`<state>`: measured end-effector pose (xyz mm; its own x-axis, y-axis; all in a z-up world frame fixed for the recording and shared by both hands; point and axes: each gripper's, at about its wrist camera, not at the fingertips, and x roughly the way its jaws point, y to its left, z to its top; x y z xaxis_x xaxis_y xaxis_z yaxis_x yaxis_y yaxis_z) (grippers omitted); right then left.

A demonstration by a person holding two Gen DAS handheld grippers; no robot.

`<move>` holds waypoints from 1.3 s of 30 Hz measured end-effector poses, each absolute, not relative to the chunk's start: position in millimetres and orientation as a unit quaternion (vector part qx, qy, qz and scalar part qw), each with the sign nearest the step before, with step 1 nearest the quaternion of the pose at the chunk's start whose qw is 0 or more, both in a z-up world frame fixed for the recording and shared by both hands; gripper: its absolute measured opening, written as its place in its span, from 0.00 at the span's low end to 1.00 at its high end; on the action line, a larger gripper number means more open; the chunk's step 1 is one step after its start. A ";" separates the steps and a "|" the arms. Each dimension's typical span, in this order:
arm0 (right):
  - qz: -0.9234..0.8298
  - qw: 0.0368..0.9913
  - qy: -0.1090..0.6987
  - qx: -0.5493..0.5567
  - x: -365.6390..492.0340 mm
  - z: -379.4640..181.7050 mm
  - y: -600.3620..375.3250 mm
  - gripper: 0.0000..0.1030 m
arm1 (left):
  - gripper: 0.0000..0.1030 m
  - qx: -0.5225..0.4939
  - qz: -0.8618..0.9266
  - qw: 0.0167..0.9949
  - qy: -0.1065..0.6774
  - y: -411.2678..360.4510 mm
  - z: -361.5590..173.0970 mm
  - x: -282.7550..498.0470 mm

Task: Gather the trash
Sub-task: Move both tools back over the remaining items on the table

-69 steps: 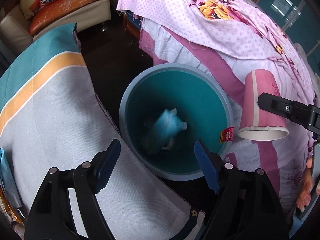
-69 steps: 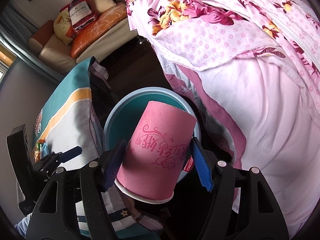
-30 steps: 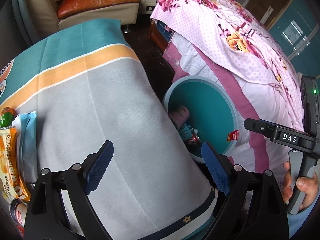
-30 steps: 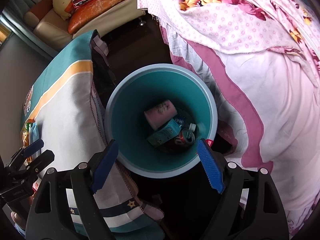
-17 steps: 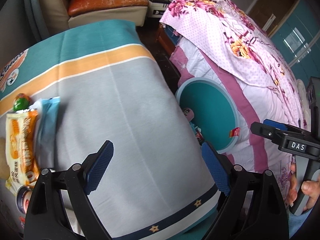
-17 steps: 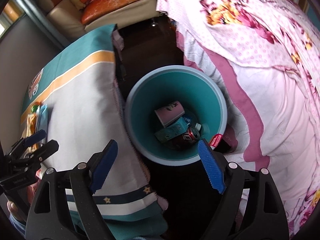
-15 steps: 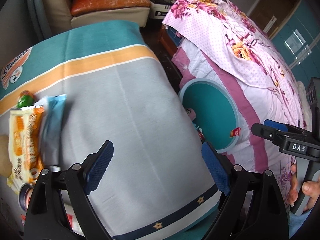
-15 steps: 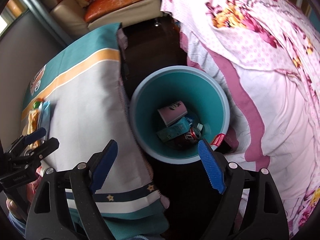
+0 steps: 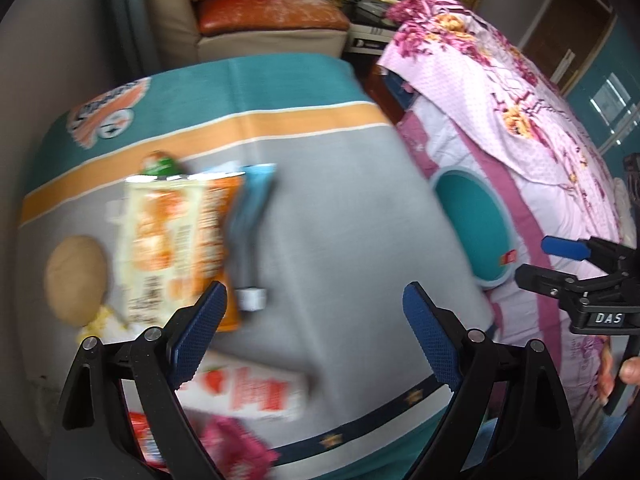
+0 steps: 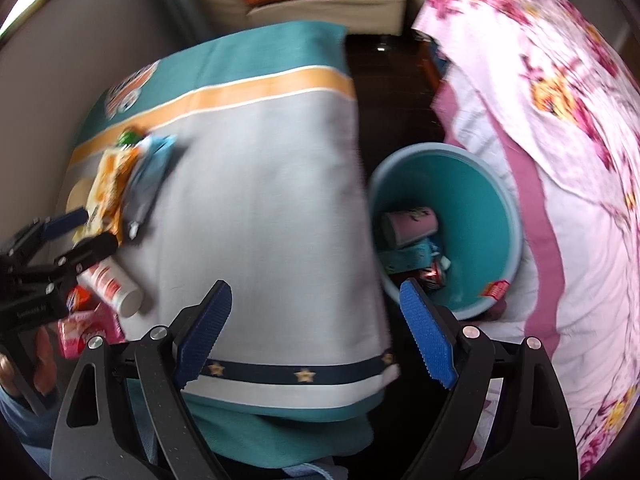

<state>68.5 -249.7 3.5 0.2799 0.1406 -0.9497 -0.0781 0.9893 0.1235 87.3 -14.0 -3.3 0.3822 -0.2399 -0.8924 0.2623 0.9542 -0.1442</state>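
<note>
Bedroom, floral bed right, sofa behind; table [image 9: 340,216] under striped cloth carries trash. Bin [image 10: 500,204] right of right tool [image 10: 316,332], pink cup [image 10: 408,224] already inside. Left tool [image 9: 316,332] wide, empty, above table; right tool jaws just been opening, nothing between. Snack bag [image 9: 176,236] ahead-left of left tool: light, crinkly, slippery; pinch at flat edge. Blue pouch [image 9: 250,216] beside it, soft; grip mid-body. White bottle [image 10: 112,280] near left tool, stiff, may roll; take across middle.
</note>
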 end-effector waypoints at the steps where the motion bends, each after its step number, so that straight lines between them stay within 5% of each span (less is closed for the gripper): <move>1: 0.074 0.798 0.598 0.020 68.0 2.8 -241.7 0.80 | 0.87 0.012 -0.145 0.833 0.534 -3.5 -3.1 86.0; 19: 0.223 0.746 0.621 -0.087 66.7 -18.3 -64.0 0.80 | 0.87 -0.031 -0.041 0.839 0.542 176.9 -20.3 77.0; 35: 0.276 0.708 0.632 -0.151 75.6 -61.1 27.2 0.79 | 0.87 -0.049 -0.014 0.826 0.562 238.0 -53.1 76.7; 39: 0.273 0.703 0.641 -0.143 79.4 -71.2 29.9 0.68 | 0.87 -0.050 -0.019 0.823 0.566 235.6 -57.8 77.3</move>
<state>79.4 29.9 -71.2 0.0290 0.2012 -0.9791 -0.5677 0.8095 0.1495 77.3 235.6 -57.8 0.3591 -0.0875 -0.9292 -0.0258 0.9943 -0.1036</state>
